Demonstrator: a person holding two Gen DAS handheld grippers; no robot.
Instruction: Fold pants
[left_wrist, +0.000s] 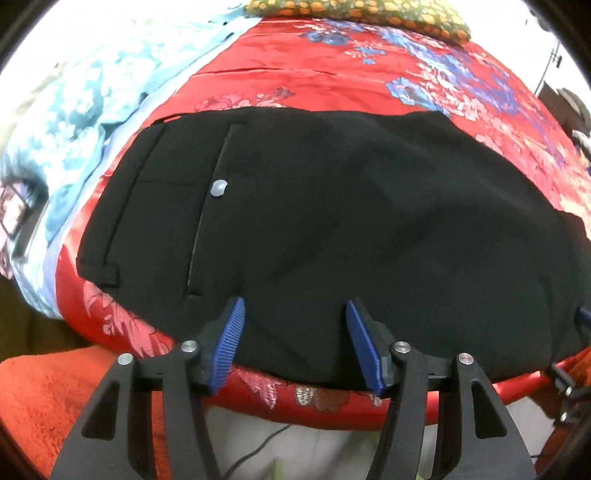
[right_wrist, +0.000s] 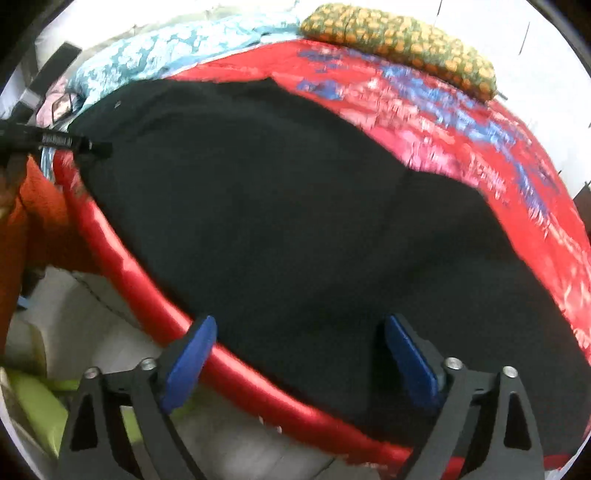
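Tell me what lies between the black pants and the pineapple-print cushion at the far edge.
Only bare red floral bedspread between the pants and cushion; both wrist views show it.

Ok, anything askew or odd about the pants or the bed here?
Nothing stands out. The black pants lie flat on the red floral bedspread, waistband and back-pocket button to the left. Their near edge follows the bed's edge. Both the left gripper and right gripper are open, holding nothing.

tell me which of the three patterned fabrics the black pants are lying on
The red floral cover. The black pants lie on it; the light blue floral fabric sits beside it, the pineapple-print cushion at its far edge.
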